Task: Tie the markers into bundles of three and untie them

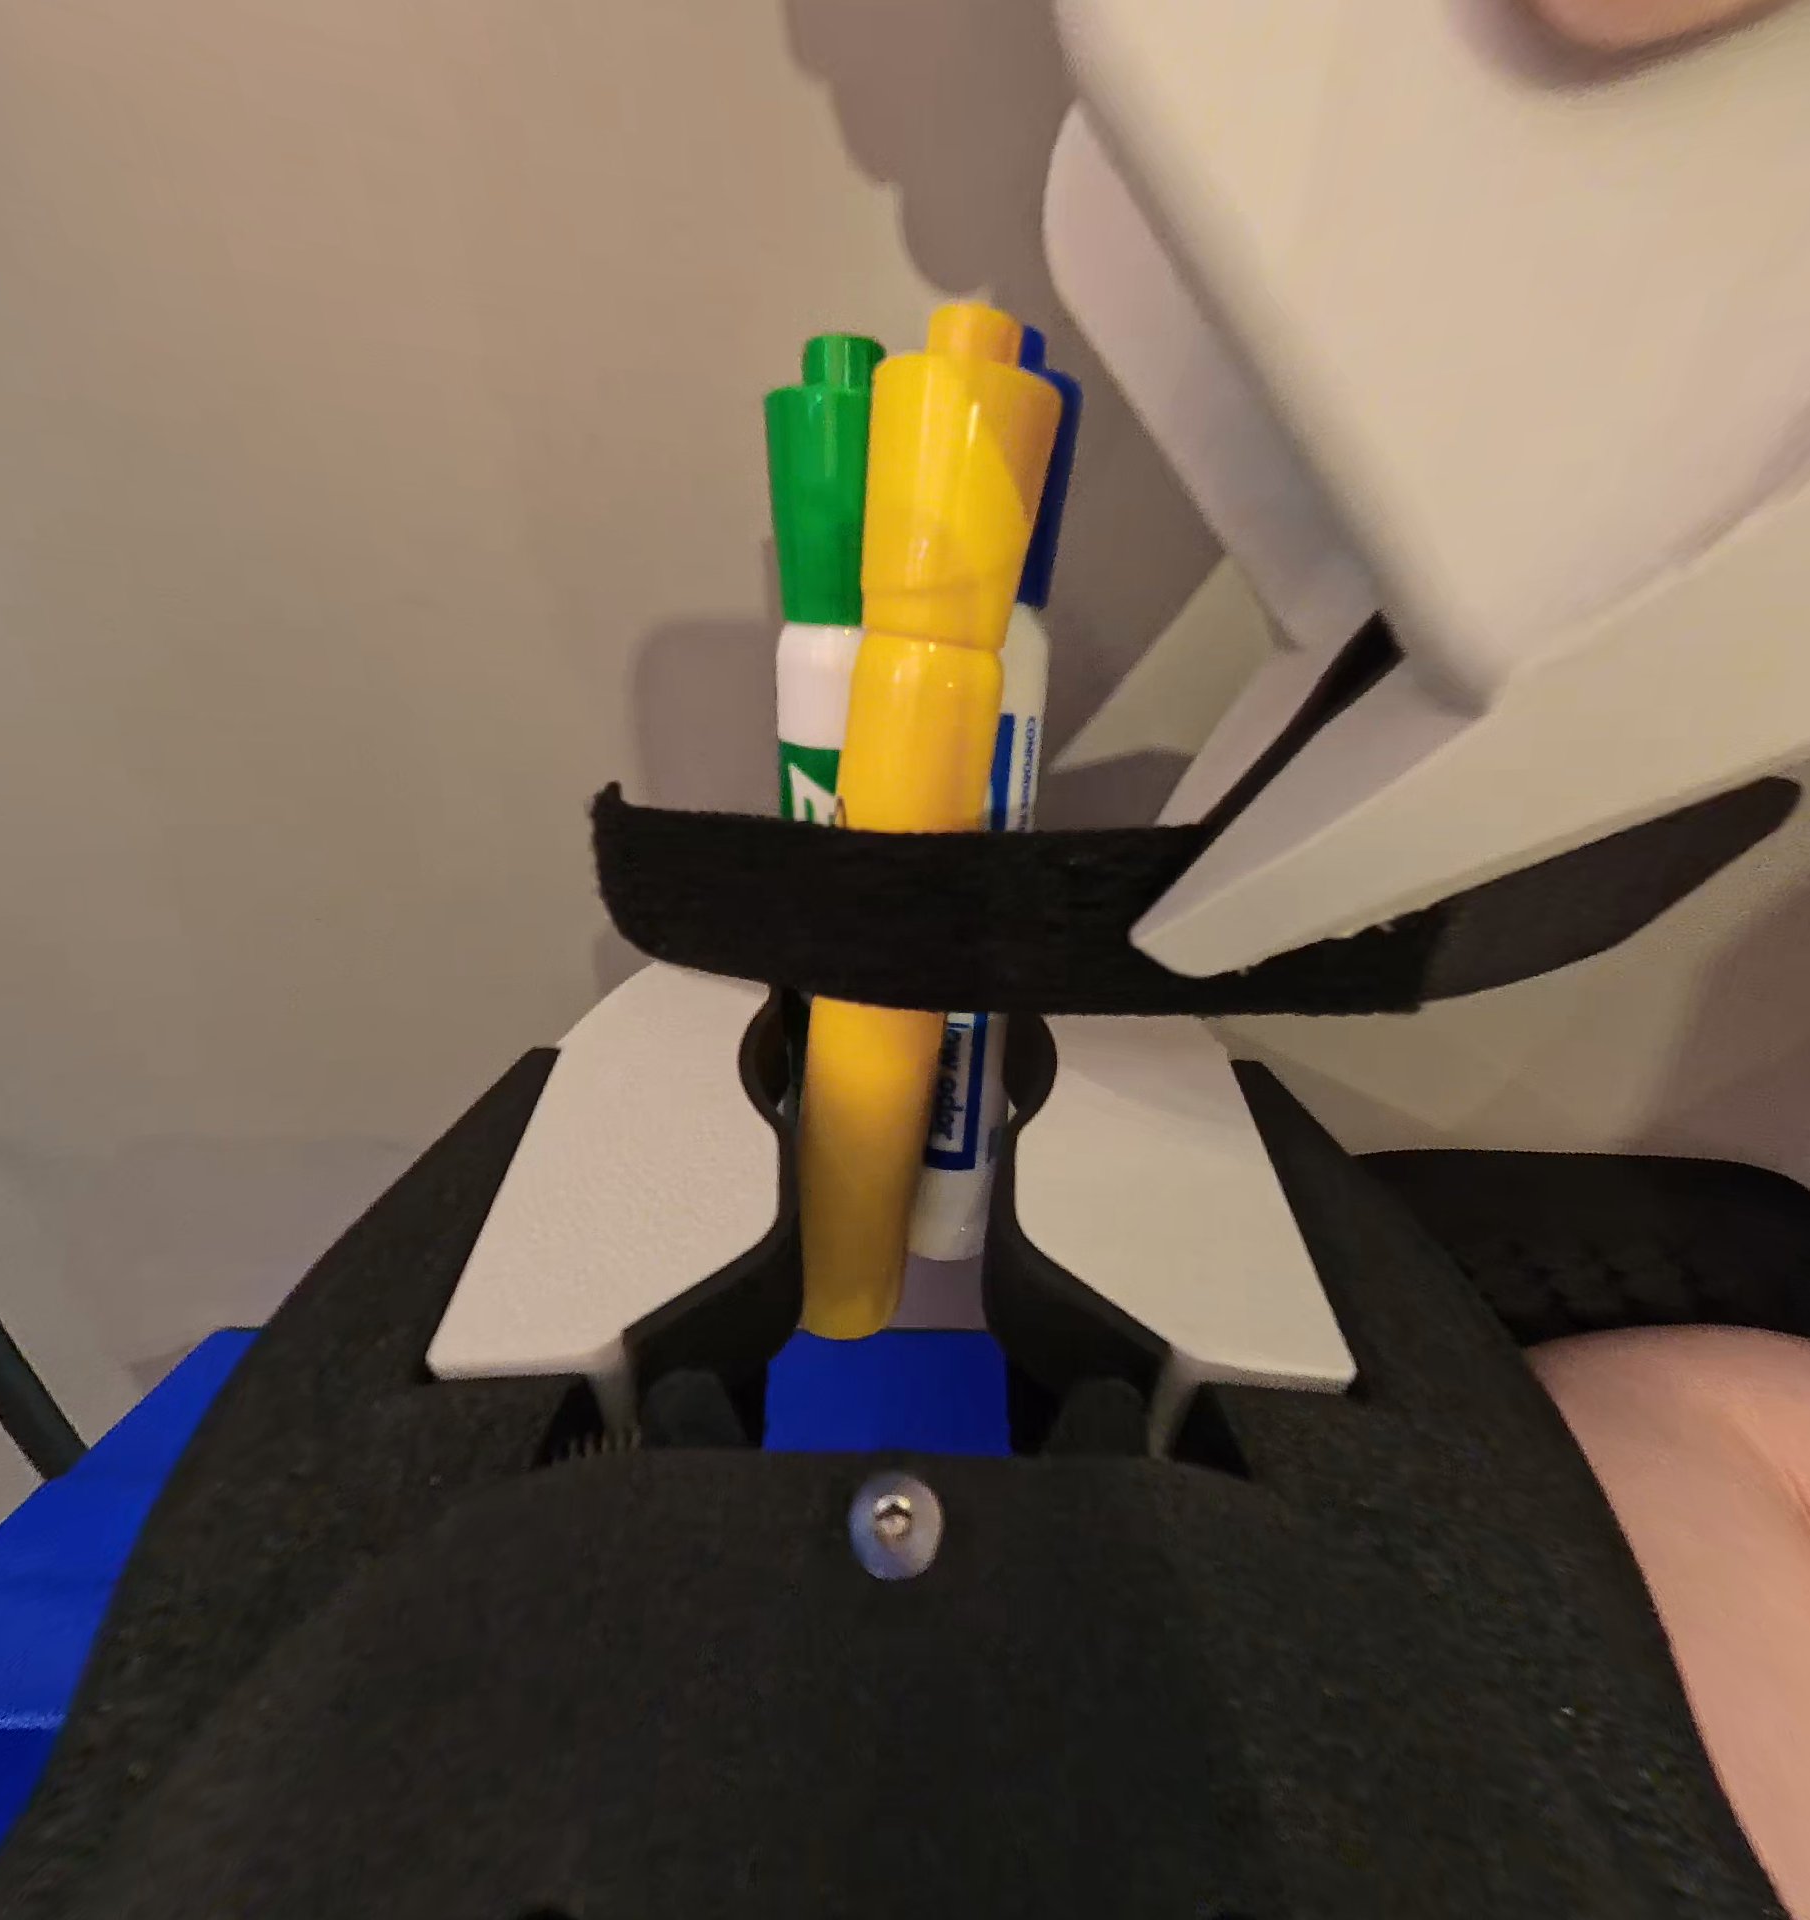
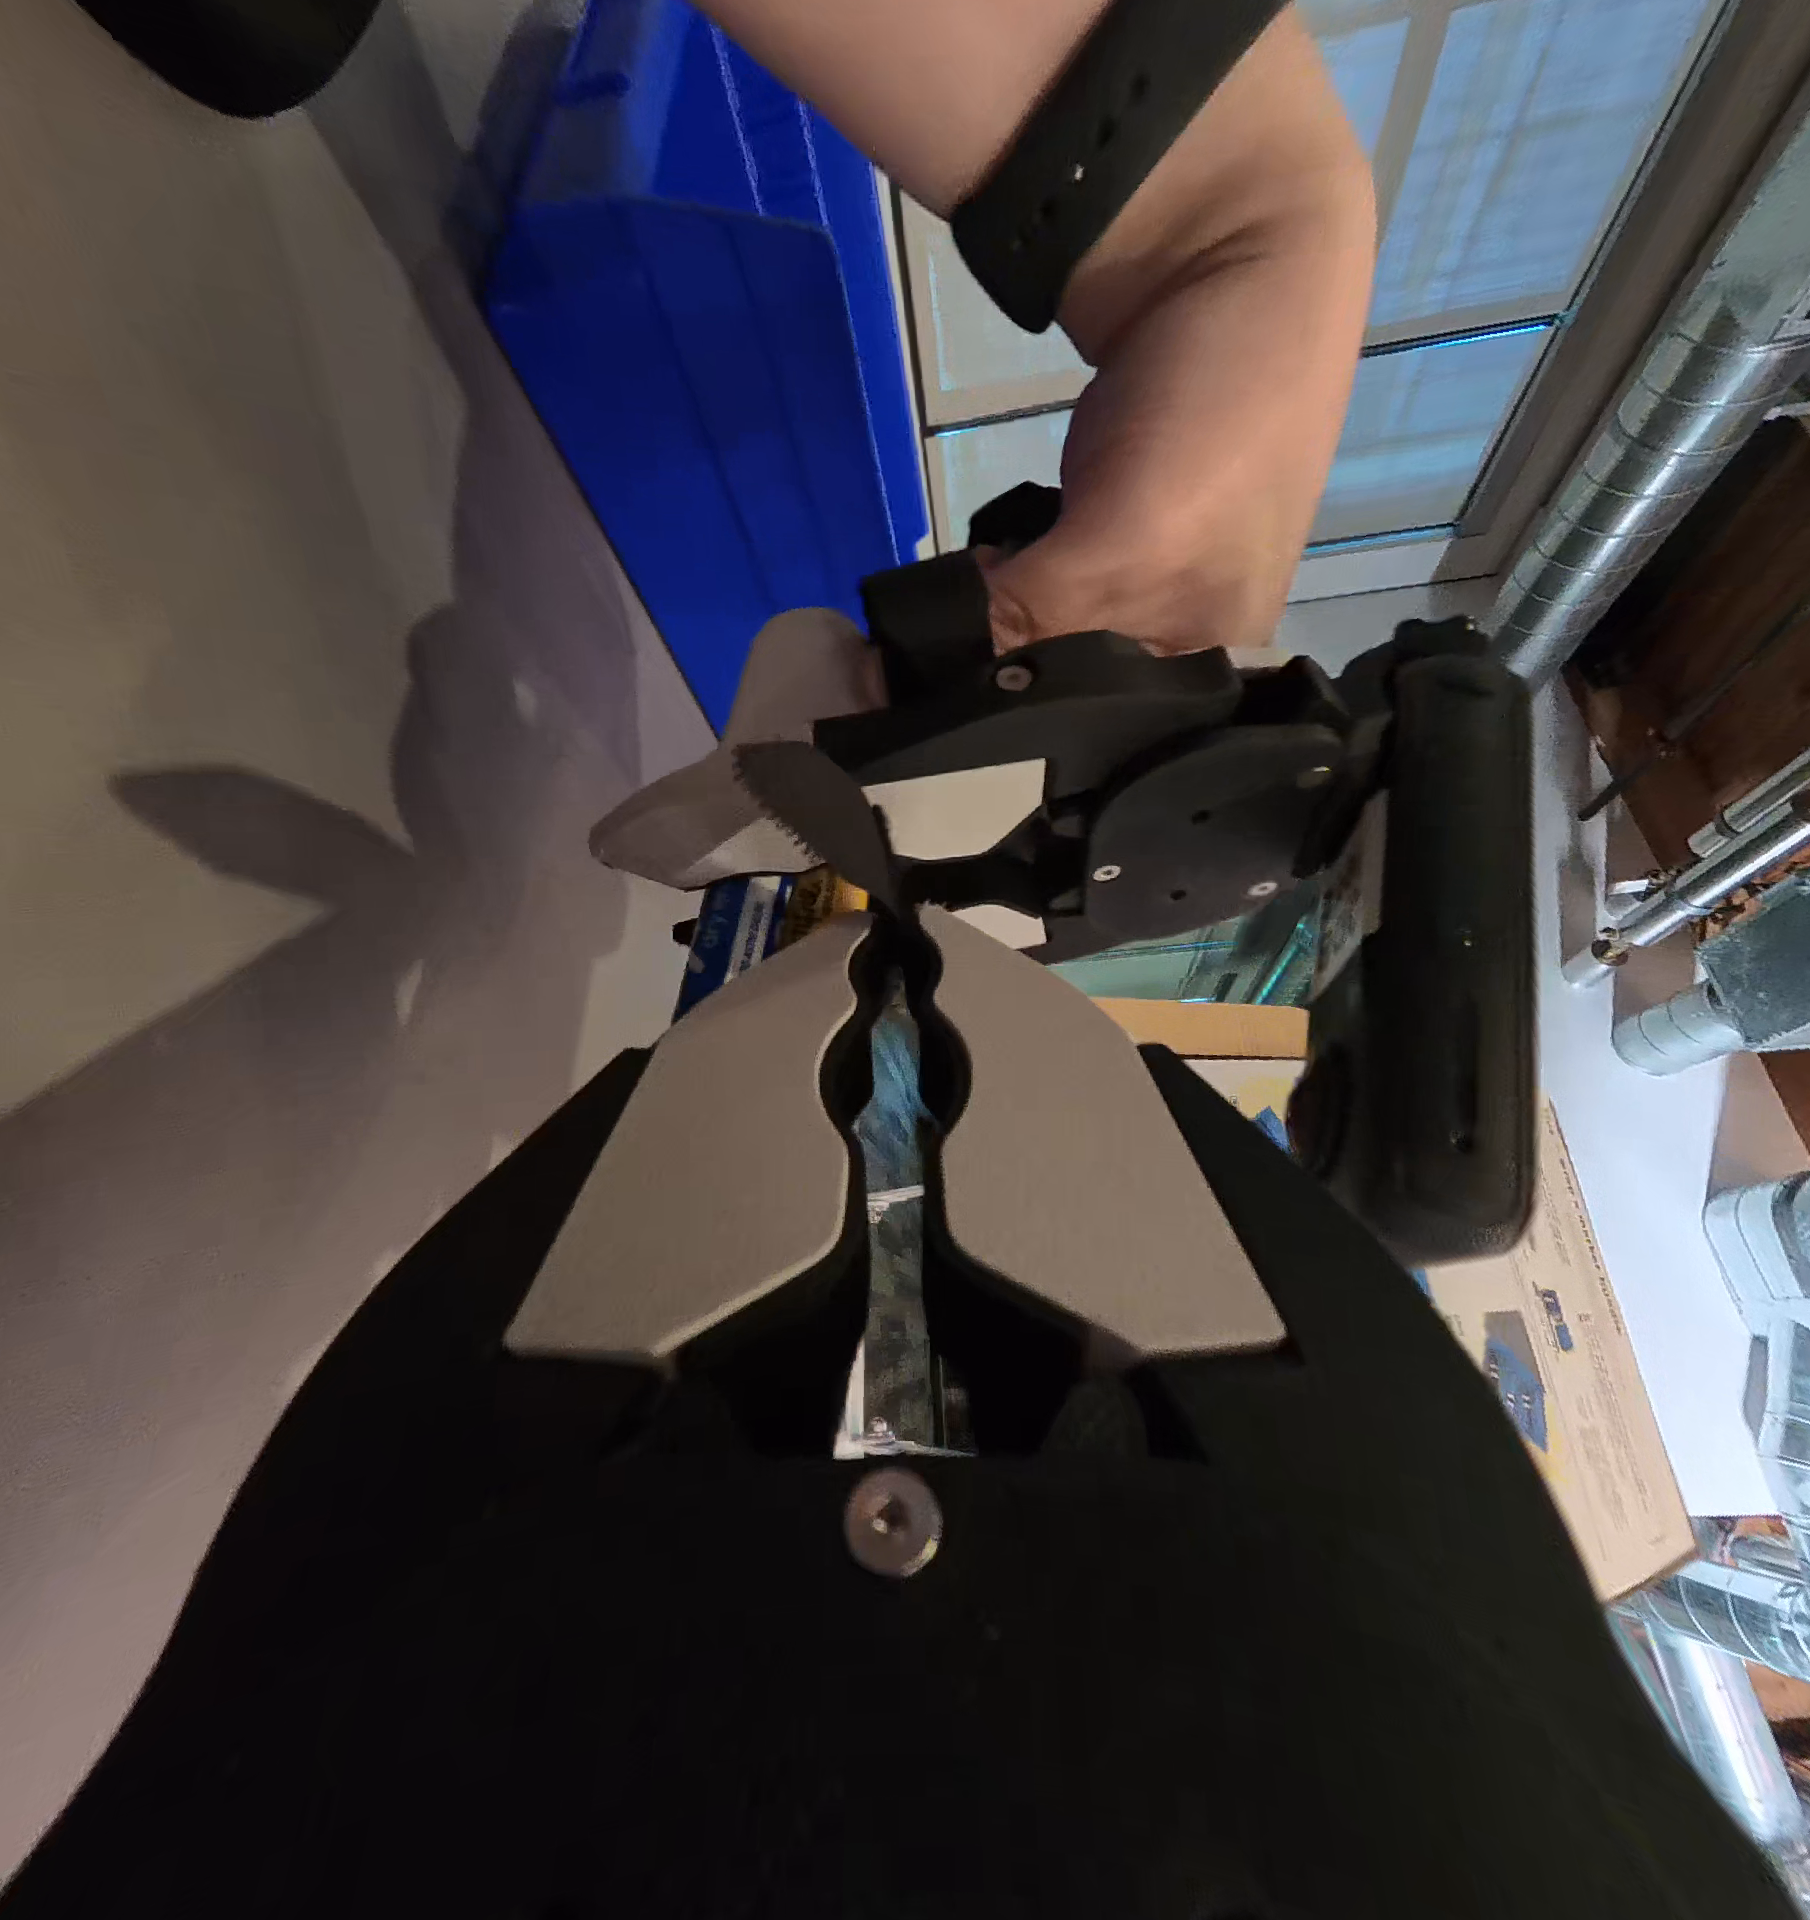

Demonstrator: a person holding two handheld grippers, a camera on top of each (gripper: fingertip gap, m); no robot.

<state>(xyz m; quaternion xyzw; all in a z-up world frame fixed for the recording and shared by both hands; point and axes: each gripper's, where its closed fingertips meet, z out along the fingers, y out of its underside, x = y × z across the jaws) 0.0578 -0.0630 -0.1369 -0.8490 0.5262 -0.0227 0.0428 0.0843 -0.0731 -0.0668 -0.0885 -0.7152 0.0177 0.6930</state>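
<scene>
The left gripper (image 1: 896, 1049) squeezes a bunch of markers that stand straight up between its fingers: a yellow marker (image 1: 906, 831) in front, a green marker (image 1: 818, 582) and a blue marker (image 1: 1026, 748) behind. A black strap (image 1: 880, 894) goes around the bunch just past the fingertips. The right gripper (image 2: 896, 925) is pinched tight on the strap's end, right beside the left gripper.

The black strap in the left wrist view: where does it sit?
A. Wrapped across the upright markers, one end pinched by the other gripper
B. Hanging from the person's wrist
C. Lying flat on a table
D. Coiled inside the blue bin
A: the black strap crosses the markers held upright by the left gripper, while the right gripper pinches its end.
</scene>
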